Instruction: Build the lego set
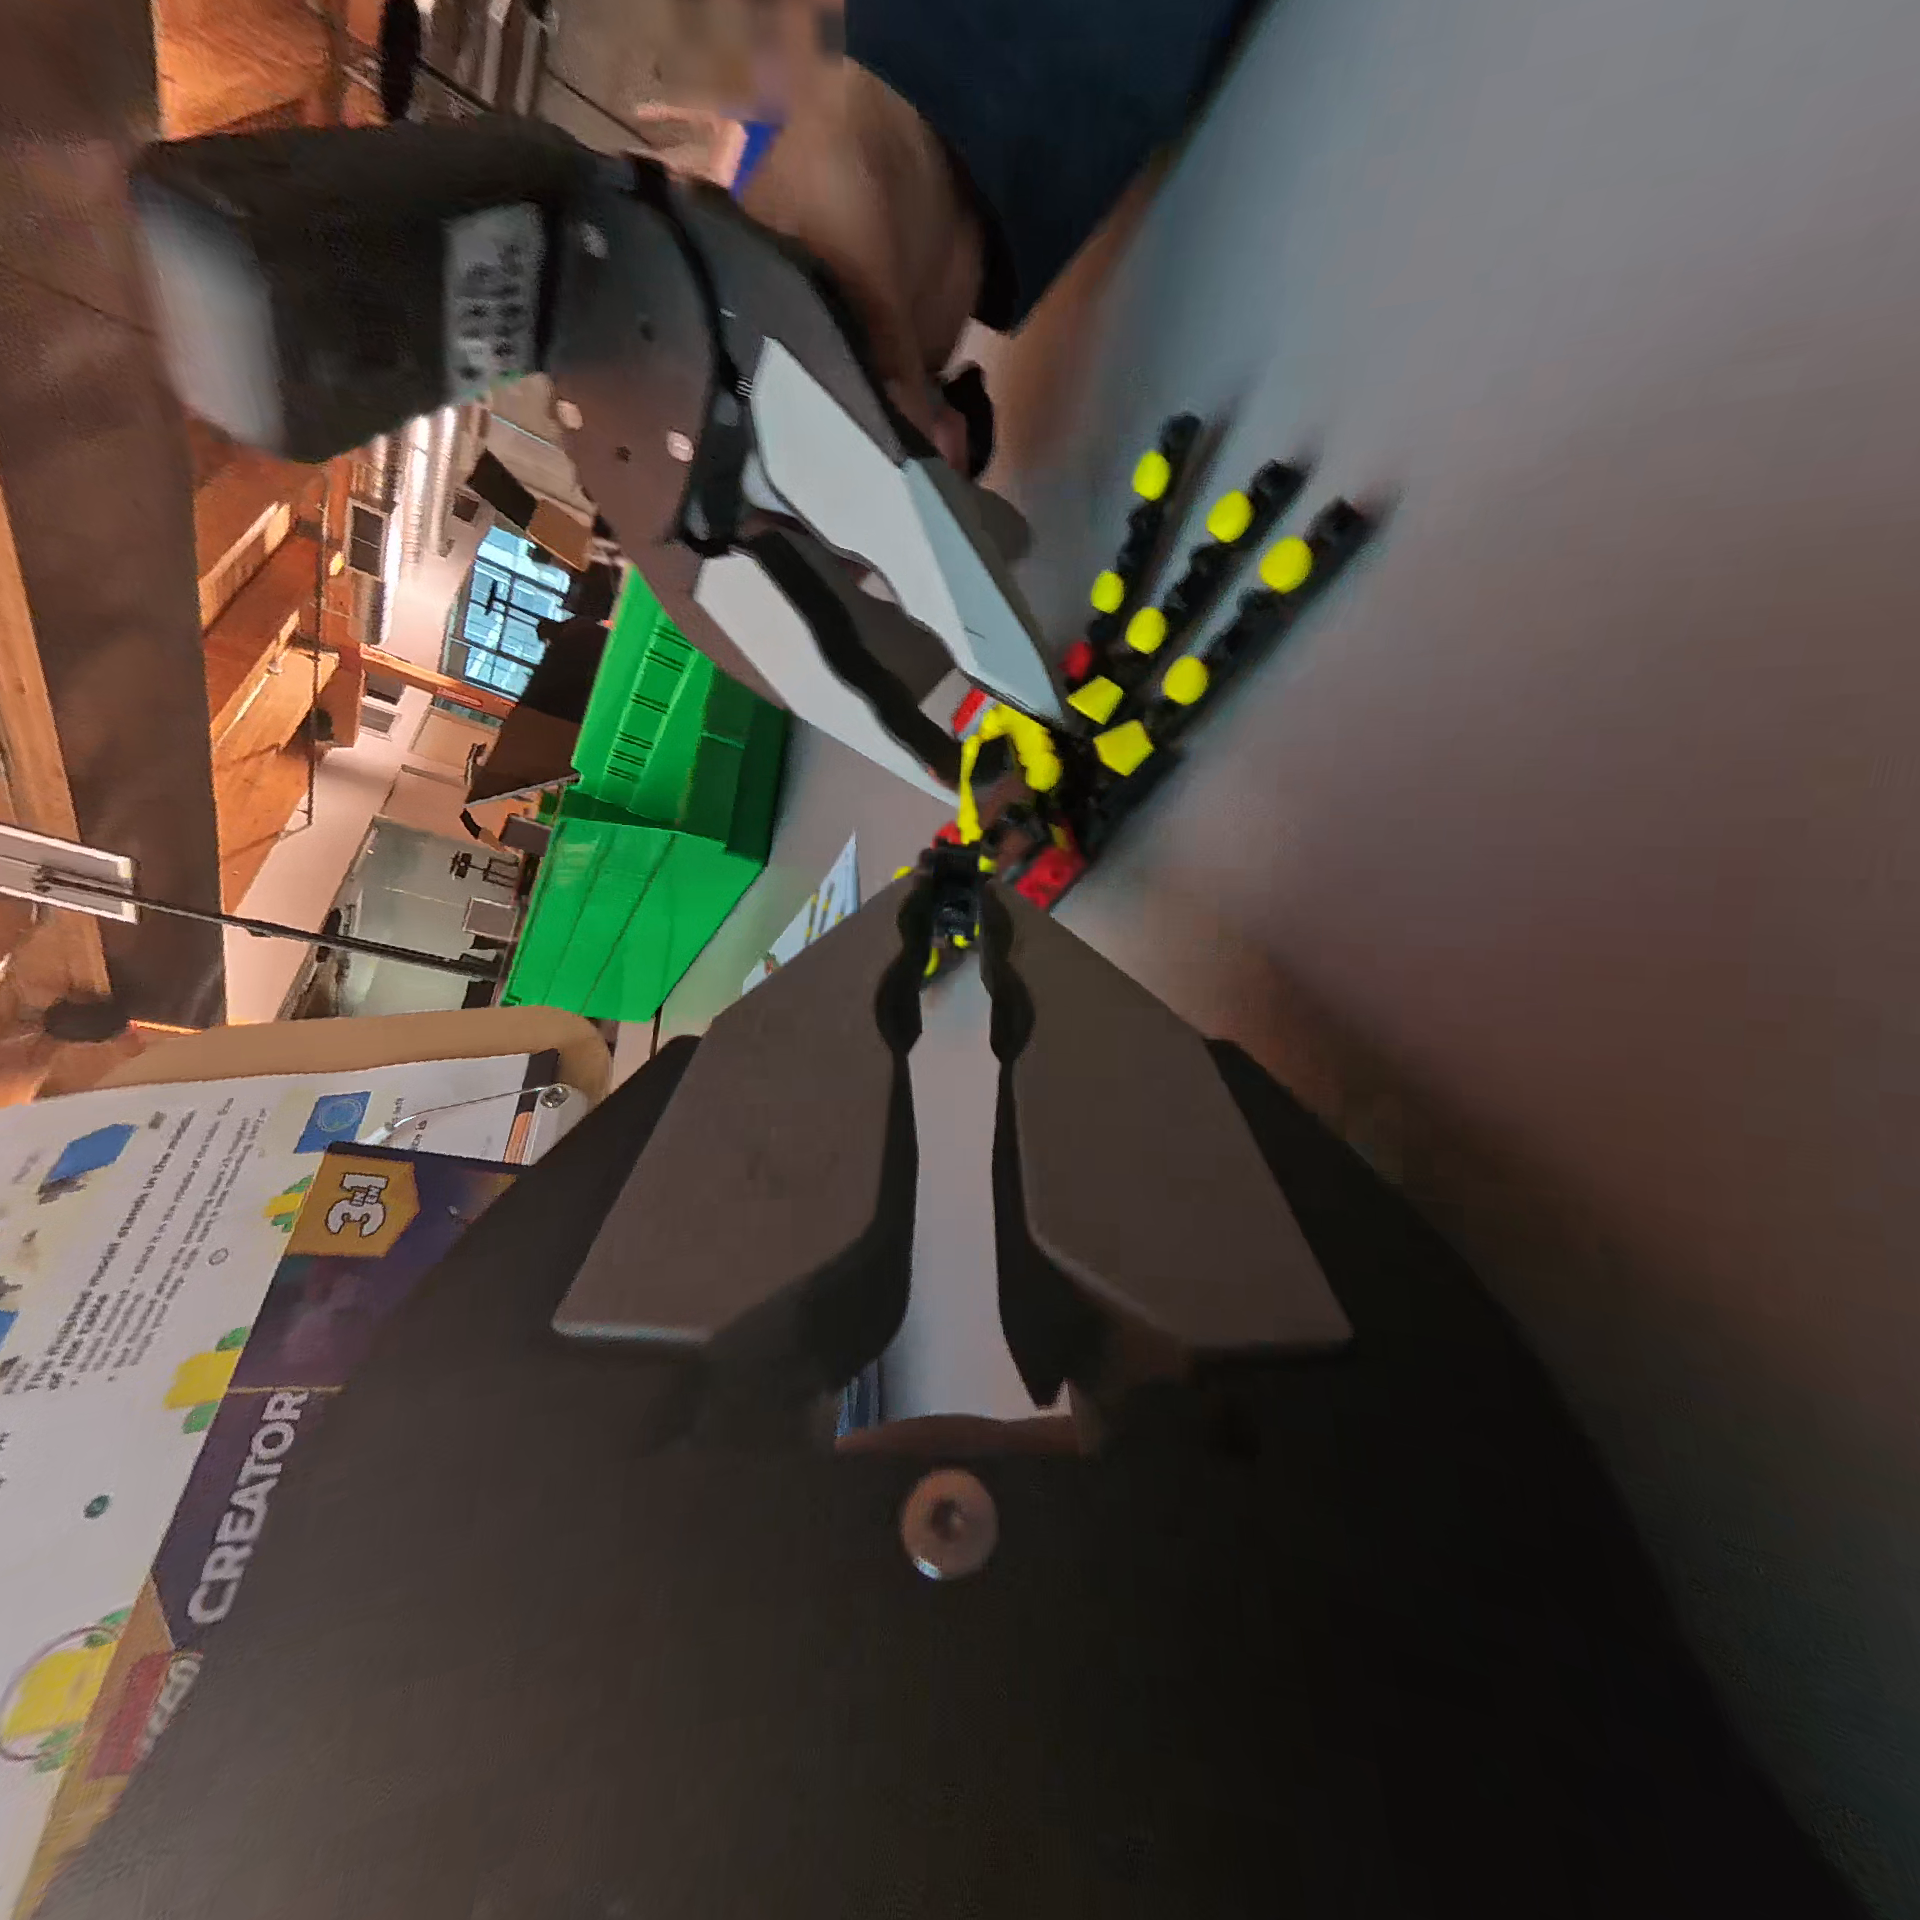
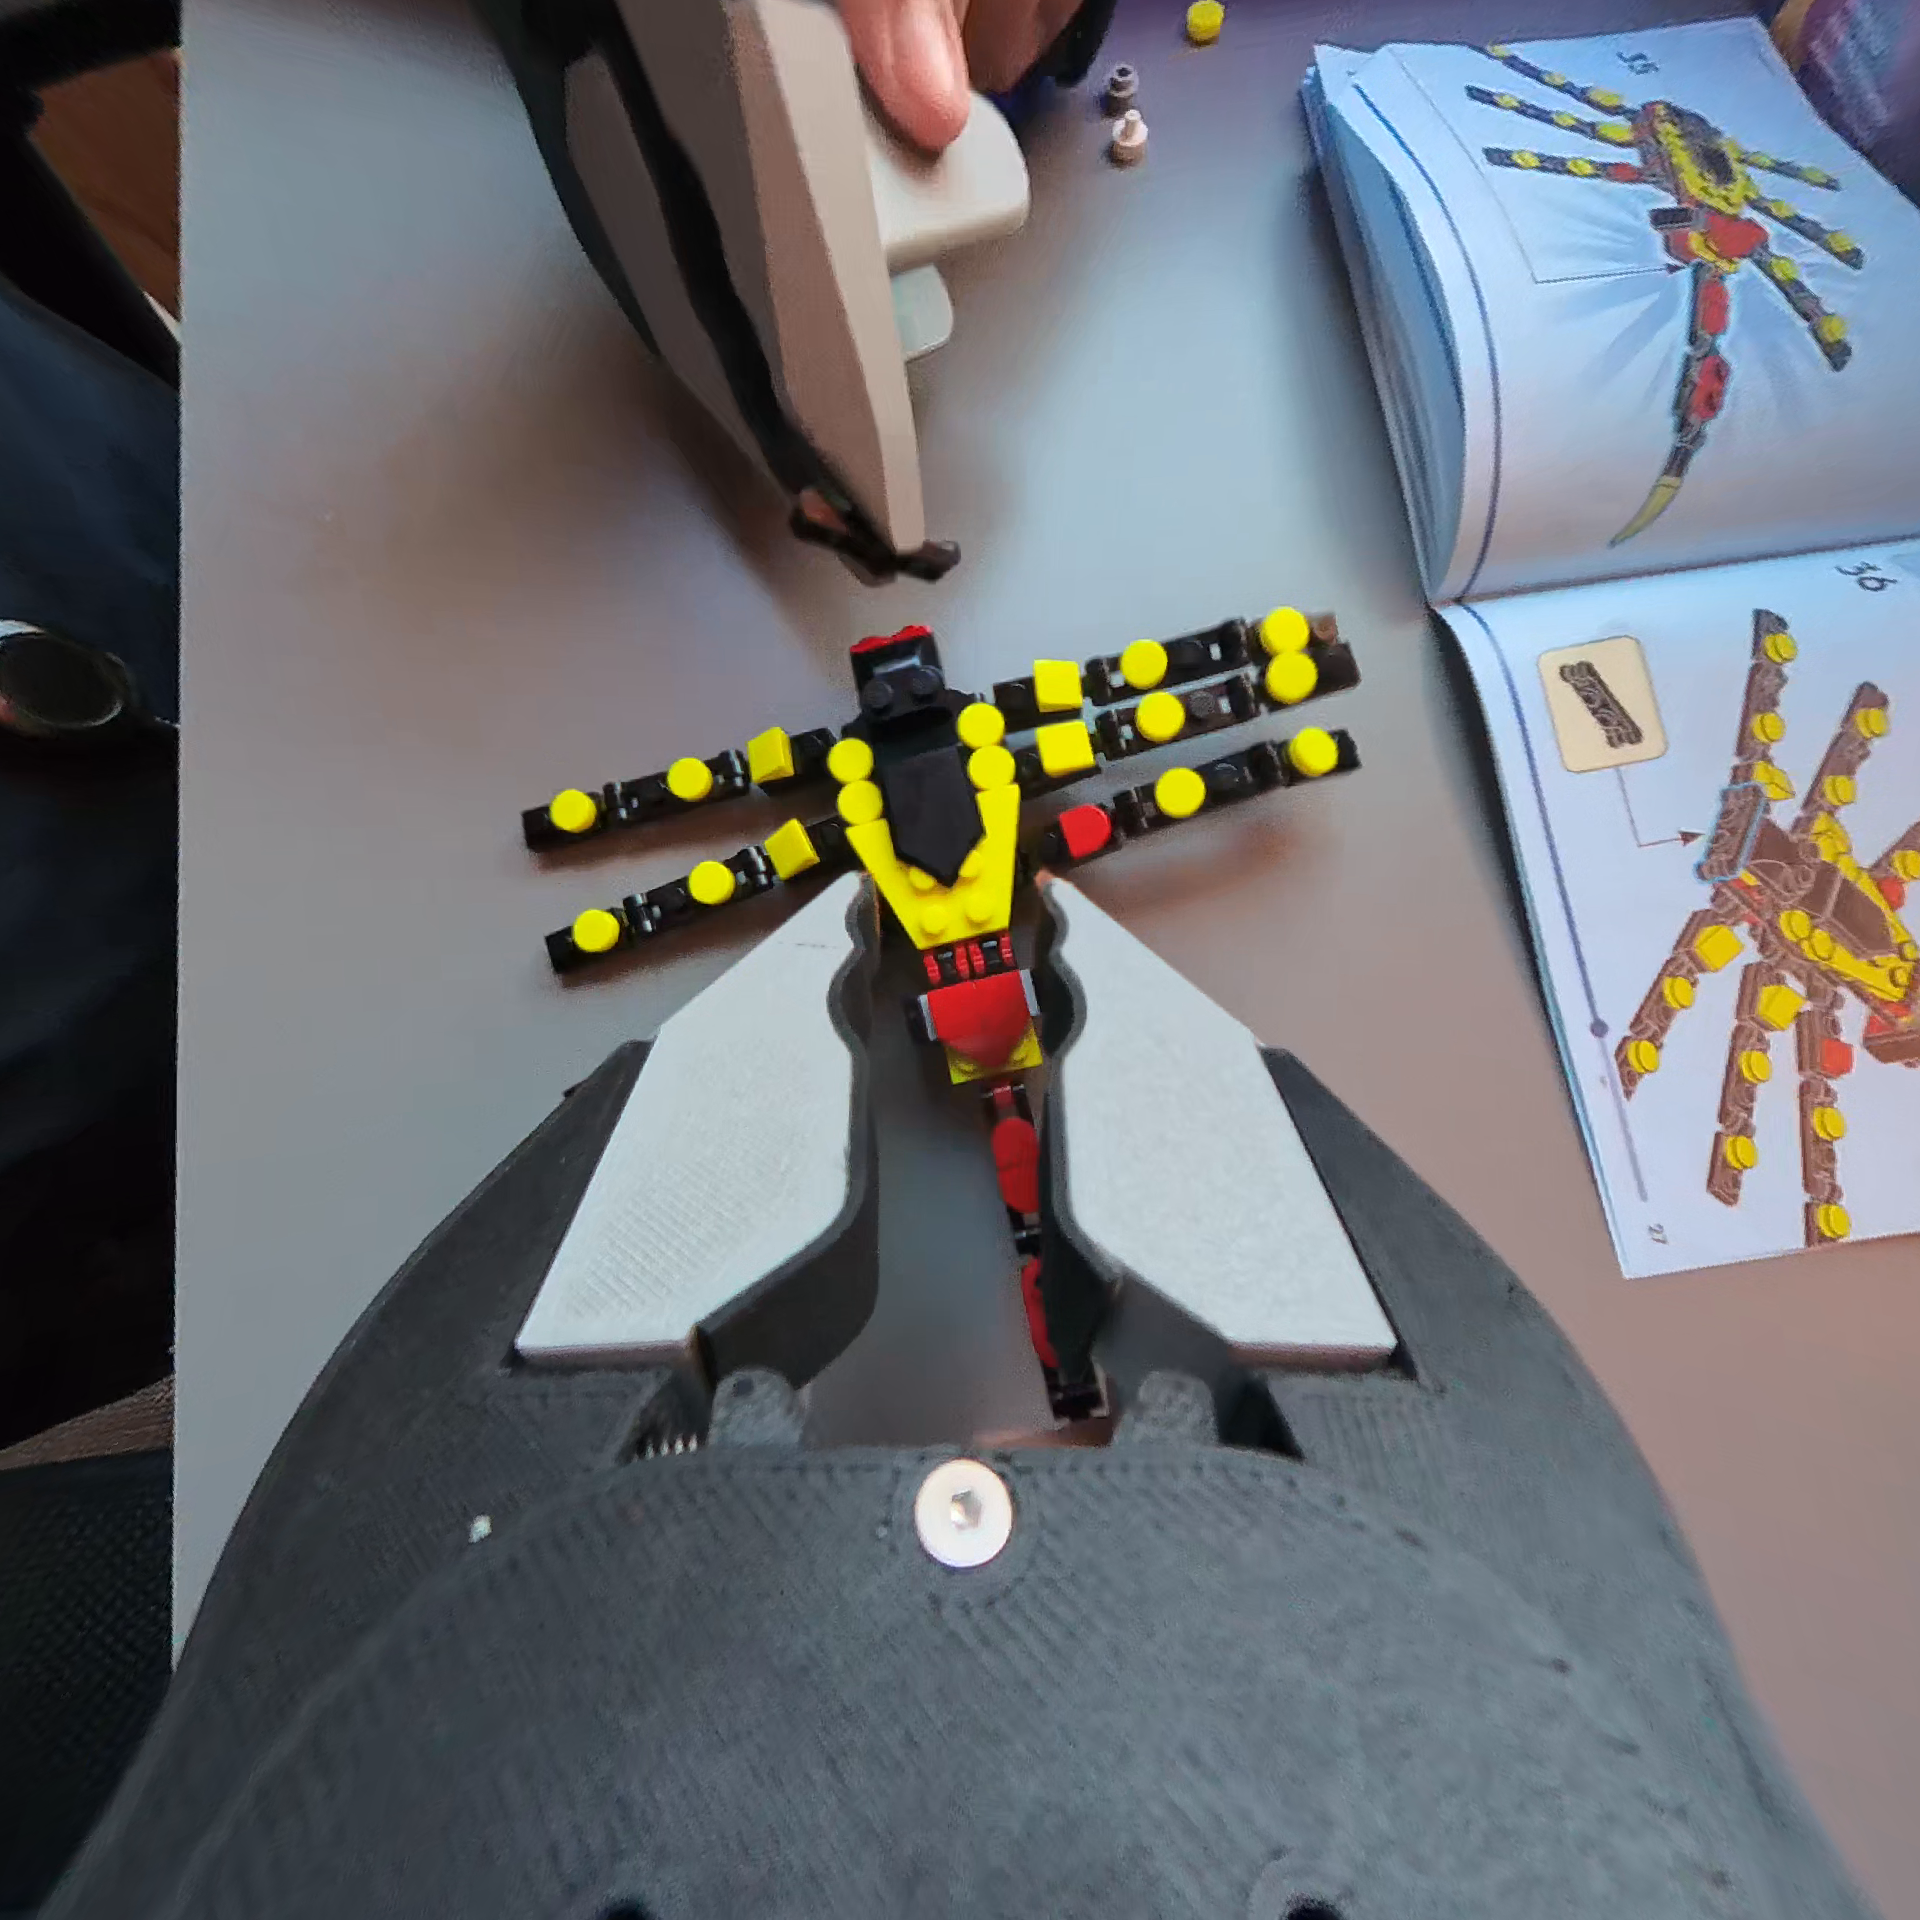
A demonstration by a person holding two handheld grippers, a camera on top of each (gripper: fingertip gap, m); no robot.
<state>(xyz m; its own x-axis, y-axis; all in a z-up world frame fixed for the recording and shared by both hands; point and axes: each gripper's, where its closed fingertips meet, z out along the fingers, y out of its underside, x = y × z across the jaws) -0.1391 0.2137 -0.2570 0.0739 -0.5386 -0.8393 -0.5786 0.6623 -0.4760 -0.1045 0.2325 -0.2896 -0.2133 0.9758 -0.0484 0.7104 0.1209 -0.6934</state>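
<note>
The lego model (image 2: 935,810), a black and yellow insect shape with several studded legs and a red tail, lies flat on the grey table (image 2: 416,416). My right gripper (image 2: 956,894) is closed around the rear of its yellow body, with the red tail running back between the fingers. My left gripper (image 2: 883,551) hovers just beyond the model's head, shut on a small black lego piece (image 2: 930,558). In the left wrist view my left gripper (image 1: 951,914) holds that piece (image 1: 948,920) right next to the blurred model (image 1: 1122,727). The right gripper (image 1: 1003,753) comes in from above.
An open instruction booklet (image 2: 1662,416) lies right of the model. Small loose pieces (image 2: 1127,114) and a yellow stud (image 2: 1203,19) sit at the far edge. A person's hand (image 2: 914,73) holds the left gripper. Green bins (image 1: 665,790) and the set's box (image 1: 156,1351) stand off to the side. One gripper's finger ends stand about 6 cm off the other's. Between my left fingertips and the yellow stud (image 2: 1203,19) there is roughly 15 cm.
</note>
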